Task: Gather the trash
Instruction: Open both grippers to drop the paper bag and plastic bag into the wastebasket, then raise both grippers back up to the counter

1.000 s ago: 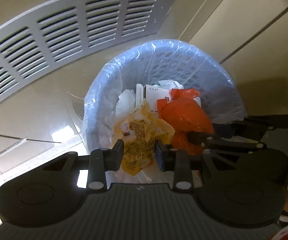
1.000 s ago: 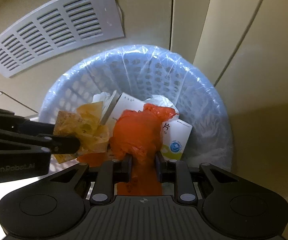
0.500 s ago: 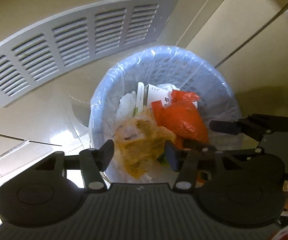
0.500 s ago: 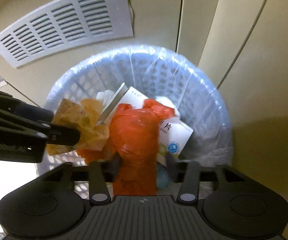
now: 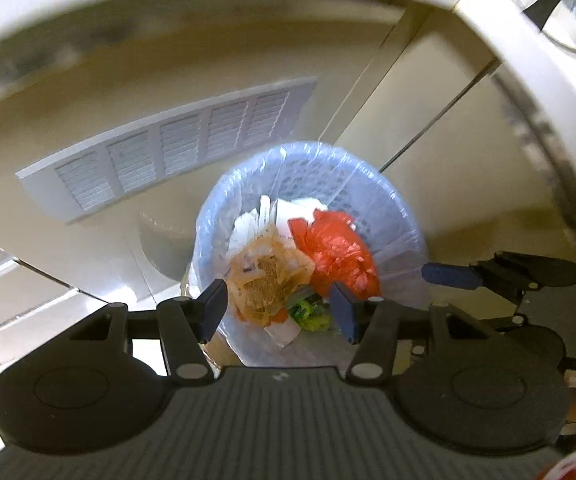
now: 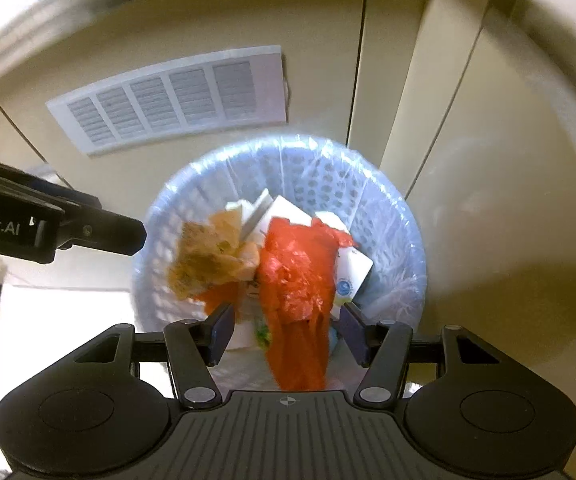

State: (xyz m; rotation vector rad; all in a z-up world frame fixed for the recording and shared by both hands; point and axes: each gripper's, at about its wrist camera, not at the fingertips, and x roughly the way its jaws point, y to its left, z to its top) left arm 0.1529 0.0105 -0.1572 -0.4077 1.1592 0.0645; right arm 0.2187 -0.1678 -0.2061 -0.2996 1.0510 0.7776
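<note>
Both hand-held grippers, left (image 5: 279, 305) & right (image 6: 288, 328), hung wide open w/ nothing held above the trash bin (image 6: 388, 204), orange bag (image 6: 296, 272) inside

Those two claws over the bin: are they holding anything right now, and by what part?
Nothing. The left gripper and right gripper are both open above the bin.

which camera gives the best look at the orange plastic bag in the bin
The right wrist view: the orange plastic bag lies centred between that gripper's open fingers, its full length showing. The left wrist view shows it smaller, off to the right.
</note>
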